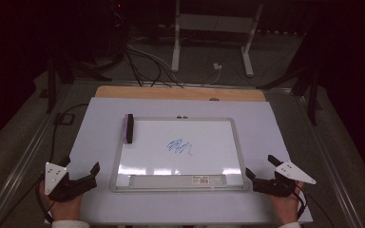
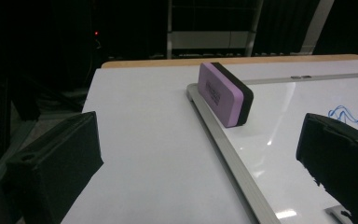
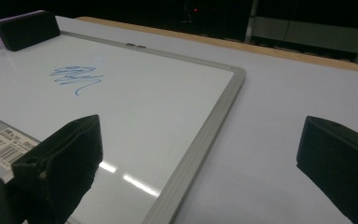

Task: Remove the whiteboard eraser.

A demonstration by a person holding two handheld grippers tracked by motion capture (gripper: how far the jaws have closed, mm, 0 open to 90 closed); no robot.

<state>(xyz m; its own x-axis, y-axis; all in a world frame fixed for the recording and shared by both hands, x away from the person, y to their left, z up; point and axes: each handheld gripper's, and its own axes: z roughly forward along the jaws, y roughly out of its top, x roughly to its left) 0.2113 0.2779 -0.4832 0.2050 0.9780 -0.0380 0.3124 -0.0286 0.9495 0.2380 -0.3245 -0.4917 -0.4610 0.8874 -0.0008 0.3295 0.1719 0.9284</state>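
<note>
the left tool (image 1: 81,178) rests at the near left of the white tabletop (image 1: 100,123), jaws apart and holding nothing; the right tool (image 1: 264,175) sits at the near right, jaws also apart and empty. between them lies a framed whiteboard (image 1: 218,137), its tray with a barcode label (image 1: 208,179) along the near edge. a blue scribble (image 1: 179,147) marks the board's middle. a purple eraser (image 1: 129,128) with a black felt side stands on edge on the board's far left corner, just inside the frame. beyond the tabletop, cables (image 1: 142,61) and a white stand (image 1: 214,28) occupy the dim floor.
</note>
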